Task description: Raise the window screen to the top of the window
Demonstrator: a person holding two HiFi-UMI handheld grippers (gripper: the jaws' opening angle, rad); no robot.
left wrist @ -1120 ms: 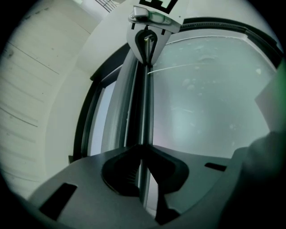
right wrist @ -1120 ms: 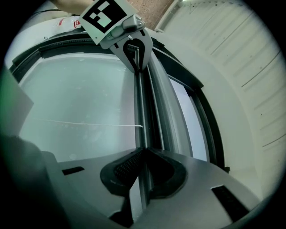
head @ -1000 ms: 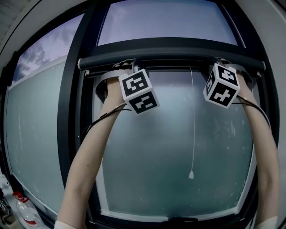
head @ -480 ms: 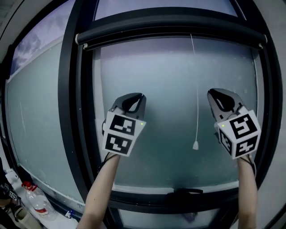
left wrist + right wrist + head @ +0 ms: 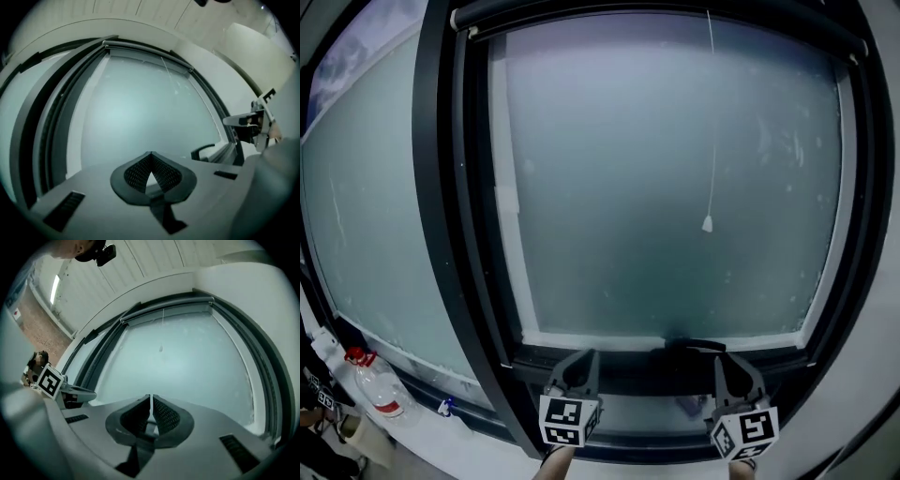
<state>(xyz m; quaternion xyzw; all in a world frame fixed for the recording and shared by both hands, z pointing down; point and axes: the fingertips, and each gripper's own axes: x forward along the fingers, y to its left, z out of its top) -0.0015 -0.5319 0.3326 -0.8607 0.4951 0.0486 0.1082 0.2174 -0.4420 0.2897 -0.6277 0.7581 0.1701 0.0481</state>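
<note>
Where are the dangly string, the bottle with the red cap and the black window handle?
pull string (image 5: pixel 707 224): head view, on the small knob at its end.
bottle (image 5: pixel 377 386): head view, on its clear body below the red cap.
window handle (image 5: pixel 694 348): head view, on the middle of the dark lever.

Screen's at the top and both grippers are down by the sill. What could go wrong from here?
1. Nothing holds the screen bar up top: the left gripper and right gripper sit low, below the window glass, jaws shut on nothing. If the bar has not latched, it might slide back down.
2. The pull cord hangs loose before the window glass and could snag on a gripper raised again.
</note>
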